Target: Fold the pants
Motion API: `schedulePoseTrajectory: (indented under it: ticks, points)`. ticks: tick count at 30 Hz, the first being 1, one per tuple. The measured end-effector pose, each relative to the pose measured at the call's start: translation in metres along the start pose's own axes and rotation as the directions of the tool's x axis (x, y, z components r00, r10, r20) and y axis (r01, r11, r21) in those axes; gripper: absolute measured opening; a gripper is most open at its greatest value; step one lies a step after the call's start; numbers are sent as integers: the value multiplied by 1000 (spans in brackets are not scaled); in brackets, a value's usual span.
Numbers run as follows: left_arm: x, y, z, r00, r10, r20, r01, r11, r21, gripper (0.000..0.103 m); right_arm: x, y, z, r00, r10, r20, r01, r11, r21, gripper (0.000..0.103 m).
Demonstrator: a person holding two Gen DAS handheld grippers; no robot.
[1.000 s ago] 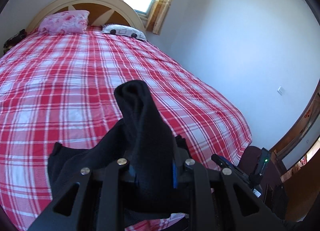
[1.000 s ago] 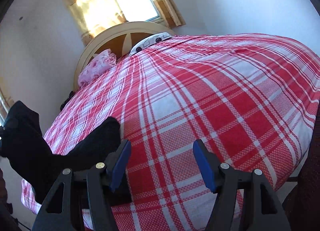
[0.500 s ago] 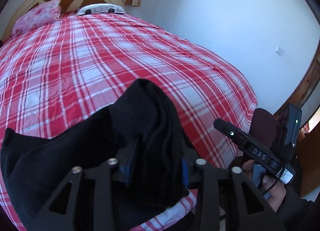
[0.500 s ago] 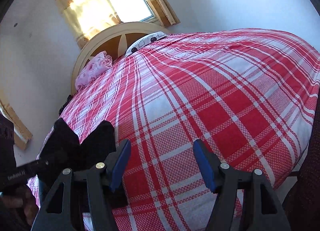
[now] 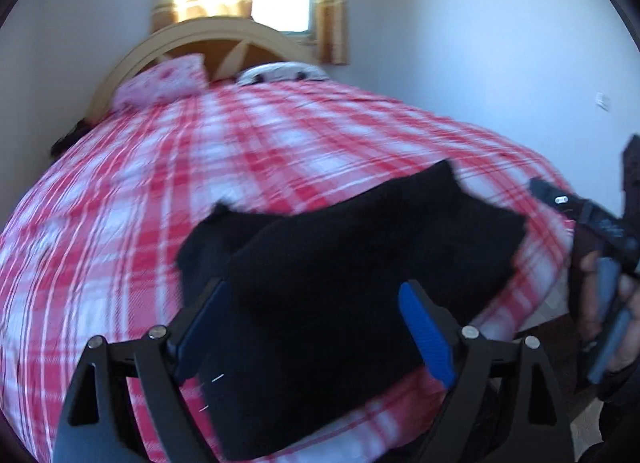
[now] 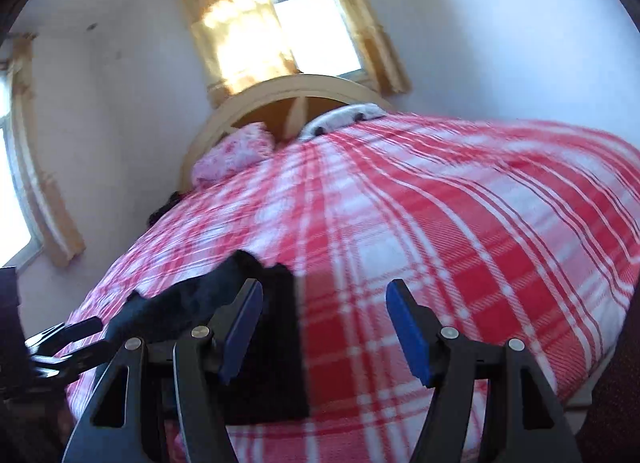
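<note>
Black pants: lying folded at the near edge of the plaid bed, long axis running left to right. Left tool: jaws opening, hovering directly over them, pads gripping nothing. Right tool: standing released, pants lying off its left side, the farther of the two.

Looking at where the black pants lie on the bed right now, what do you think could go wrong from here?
1. The black pants lie close to the near edge of the plaid bedspread; a nudge might slide them off.
2. The left gripper is opening with the cloth between its blue pads; a pad could snag the fabric and undo the fold.
3. The top layer looks uneven, with corners sticking out, so the fold may loosen.
</note>
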State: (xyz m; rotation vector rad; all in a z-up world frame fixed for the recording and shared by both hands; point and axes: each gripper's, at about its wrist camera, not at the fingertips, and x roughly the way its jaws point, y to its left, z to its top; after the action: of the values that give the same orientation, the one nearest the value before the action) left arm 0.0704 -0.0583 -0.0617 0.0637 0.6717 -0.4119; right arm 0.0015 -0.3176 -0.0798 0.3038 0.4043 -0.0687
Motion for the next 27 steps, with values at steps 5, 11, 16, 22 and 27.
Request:
schedulePoseTrajectory:
  ticks: [5,11,16,22,27]
  points:
    - [9,16,-15,1000,2,-19,-4,996,-89,89,-3,64,-11,996,94,-14,-95,974,-208,68]
    - [4,10,-16,1000,-12,3,12,997,-78,92,22,80,-28,990,-50,-133,3,943,-333,52]
    - [7,19,-20,1000,-15,-4,15,995,-103,92,35,44,-18,967,-10,-256,-42,979,-199,12]
    - [19,28,-34,999,19,-42,-24,994,-106,100,43,36,-30,948,-47,-316,-19,980,-200,9]
    - [21,35,-42,999,-13,-34,8,989,-145,101,44,39,-31,947,-69,-314,-7,972,-234,9]
